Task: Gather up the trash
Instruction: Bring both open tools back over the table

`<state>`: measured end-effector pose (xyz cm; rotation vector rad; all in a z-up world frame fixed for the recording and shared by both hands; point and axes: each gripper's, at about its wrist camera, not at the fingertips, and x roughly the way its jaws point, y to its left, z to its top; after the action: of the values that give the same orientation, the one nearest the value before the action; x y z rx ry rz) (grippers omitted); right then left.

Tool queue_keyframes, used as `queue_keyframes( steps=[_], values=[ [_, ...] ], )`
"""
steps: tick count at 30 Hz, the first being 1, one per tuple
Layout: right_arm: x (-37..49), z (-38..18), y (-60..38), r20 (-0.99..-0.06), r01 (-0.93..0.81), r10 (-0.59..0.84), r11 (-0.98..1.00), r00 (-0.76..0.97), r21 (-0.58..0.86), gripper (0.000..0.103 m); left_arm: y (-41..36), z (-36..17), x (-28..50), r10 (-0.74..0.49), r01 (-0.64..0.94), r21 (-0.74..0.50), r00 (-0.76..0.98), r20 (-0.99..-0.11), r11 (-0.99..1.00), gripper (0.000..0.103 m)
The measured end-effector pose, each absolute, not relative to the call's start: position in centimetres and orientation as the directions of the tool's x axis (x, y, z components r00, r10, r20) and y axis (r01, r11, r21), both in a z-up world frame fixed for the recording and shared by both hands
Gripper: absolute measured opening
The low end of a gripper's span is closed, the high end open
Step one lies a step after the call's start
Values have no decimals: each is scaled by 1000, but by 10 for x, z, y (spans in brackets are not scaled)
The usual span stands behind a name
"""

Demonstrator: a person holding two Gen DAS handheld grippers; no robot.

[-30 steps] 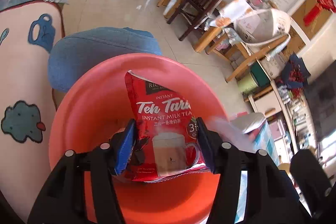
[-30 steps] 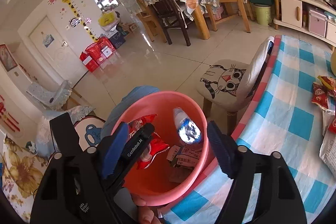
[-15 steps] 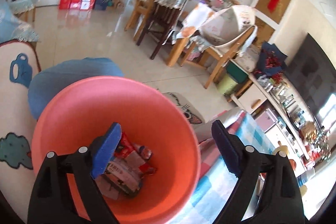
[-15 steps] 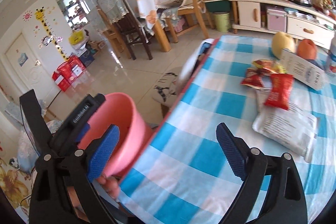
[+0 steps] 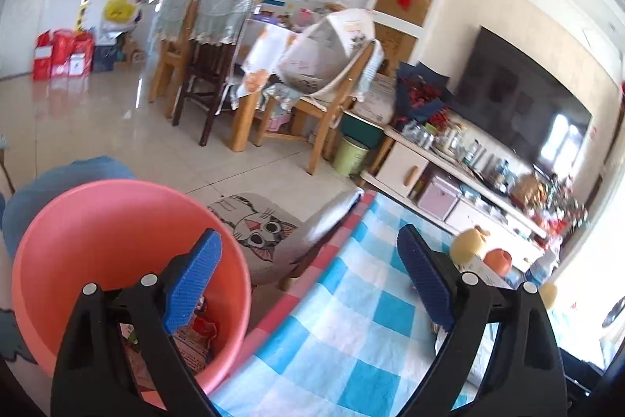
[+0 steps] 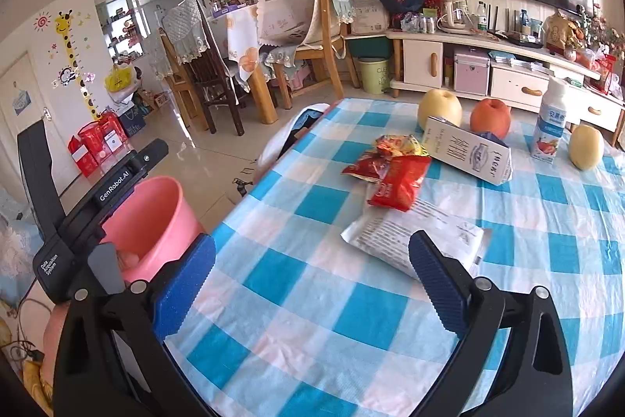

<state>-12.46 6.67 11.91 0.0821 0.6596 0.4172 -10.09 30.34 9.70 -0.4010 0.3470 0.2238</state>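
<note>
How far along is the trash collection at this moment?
Done: wrappers already lie in the pink bin. In hand: nothing; the left gripper and right gripper have just been opening and are empty. Left: the white packet, red wrappers and carton on the table.

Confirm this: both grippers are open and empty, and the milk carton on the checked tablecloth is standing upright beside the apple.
Not quite. The milk carton lies on its side, not upright, as the right wrist view shows. The rest holds: it is beside the apple on the checked tablecloth, and the left gripper and right gripper are open and empty.
</note>
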Motion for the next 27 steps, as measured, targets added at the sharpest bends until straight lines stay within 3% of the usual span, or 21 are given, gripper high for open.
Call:
queue_keyframes(
  steps=[27],
  values=[
    [-111,79,-37,-603,-255,380,924,701,286,98,194,91,-60,21,-73,-93,883,-469,993,92]
  ],
)
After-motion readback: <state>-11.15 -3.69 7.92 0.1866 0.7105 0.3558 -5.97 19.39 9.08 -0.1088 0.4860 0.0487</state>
